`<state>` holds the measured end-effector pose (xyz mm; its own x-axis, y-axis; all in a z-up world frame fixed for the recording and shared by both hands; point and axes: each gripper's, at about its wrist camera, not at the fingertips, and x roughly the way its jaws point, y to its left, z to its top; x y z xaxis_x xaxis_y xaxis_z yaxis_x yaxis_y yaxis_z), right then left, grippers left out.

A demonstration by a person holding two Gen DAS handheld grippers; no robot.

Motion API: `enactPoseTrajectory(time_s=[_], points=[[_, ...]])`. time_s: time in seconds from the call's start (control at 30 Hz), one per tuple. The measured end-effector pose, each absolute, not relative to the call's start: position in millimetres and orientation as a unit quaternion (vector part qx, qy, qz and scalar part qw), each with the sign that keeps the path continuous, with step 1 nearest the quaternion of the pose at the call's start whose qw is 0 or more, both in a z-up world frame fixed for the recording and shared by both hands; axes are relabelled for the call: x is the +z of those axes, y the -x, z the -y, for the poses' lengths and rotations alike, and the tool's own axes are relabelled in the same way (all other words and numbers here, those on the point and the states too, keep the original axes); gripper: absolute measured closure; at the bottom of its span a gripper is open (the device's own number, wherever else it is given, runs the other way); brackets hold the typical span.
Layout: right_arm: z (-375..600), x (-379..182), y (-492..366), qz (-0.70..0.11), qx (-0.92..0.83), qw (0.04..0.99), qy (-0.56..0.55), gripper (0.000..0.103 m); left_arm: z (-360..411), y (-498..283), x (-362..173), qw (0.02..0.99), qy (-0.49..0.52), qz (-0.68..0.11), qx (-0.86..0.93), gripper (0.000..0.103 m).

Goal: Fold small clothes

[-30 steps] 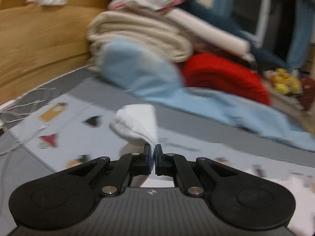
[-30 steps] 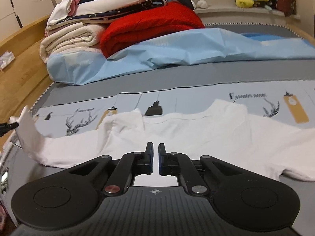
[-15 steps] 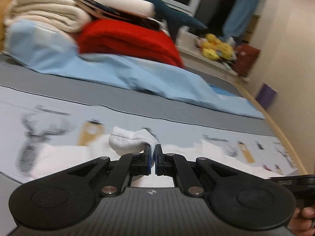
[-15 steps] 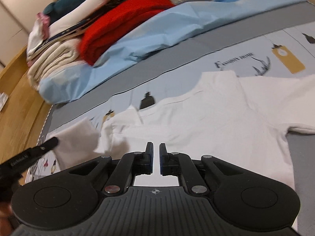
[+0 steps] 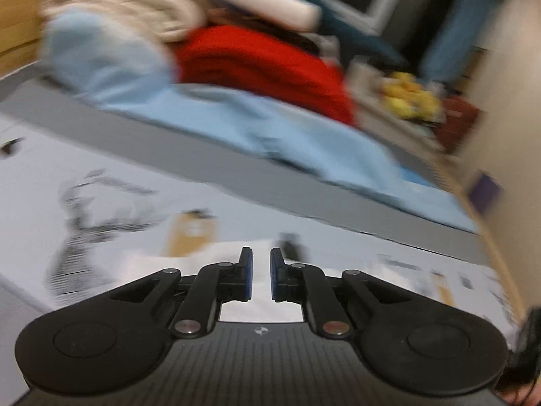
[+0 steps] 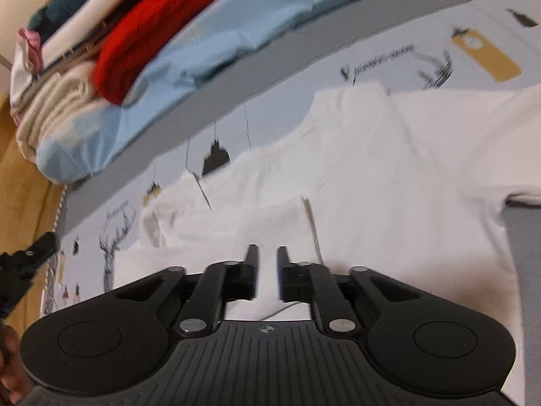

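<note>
The white t-shirt [image 6: 372,176] lies spread flat on the printed sheet of the bed [image 6: 389,54], well short of the bed's far edge, where folded blankets [image 6: 142,44] are piled. The right claw [image 6: 267,272] hangs just over the shirt; its jaws have just been opening and stand apart, gripping nothing. The left claw [image 5: 261,279] has also just parted slightly, empty, with white cloth beneath it.

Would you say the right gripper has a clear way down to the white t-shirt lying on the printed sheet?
Probably yes. The right gripper hangs right over the white t-shirt, jaws parted and just opening, nothing between them. The left gripper sits off at the edge.
</note>
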<state>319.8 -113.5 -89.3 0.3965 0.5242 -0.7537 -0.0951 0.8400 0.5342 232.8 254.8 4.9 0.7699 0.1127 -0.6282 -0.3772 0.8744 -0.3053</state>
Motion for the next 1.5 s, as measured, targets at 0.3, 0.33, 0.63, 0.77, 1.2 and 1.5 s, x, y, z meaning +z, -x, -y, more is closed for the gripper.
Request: enactPoseTrajectory(time_s=[0.3, 0.33, 0.63, 0.77, 1.2, 1.5], points=[[74.7, -145.0, -330.6, -0.558, 0.159, 0.807, -0.109, 0.078, -329.6, -215.4, 6.5, 0.890, 0.242, -0.319, 0.218, 0.094], [69.2, -143.1, -328.8, -0.550, 0.162, 0.815, -0.088, 0.088, -330.9, -216.6, 7.6, 0.890, 0.242, -0.318, 0.219, 0.094], [93.6, -27.3, -314.8, -0.372, 0.249, 0.878, -0.170, 0.100, -331.9, -213.0, 11.5, 0.894, 0.239, -0.313, 0.215, 0.094], [148.4, -29.5, -336.1, -0.376, 0.152, 0.901, -0.154, 0.100, -327.5, -218.2, 8.3, 0.895, 0.229, -0.321, 0.208, 0.094], [204.1, -81.5, -361.5, -0.436, 0.041, 0.890, -0.126, 0.100, -293.1, -252.0, -25.1, 0.883, 0.216, -0.386, 0.158, 0.089], [205.2, -88.4, -368.2, -0.453, 0.041, 0.880, -0.136, 0.092, -259.7, -271.8, -84.2, 0.855, 0.142, -0.493, 0.077, 0.081]])
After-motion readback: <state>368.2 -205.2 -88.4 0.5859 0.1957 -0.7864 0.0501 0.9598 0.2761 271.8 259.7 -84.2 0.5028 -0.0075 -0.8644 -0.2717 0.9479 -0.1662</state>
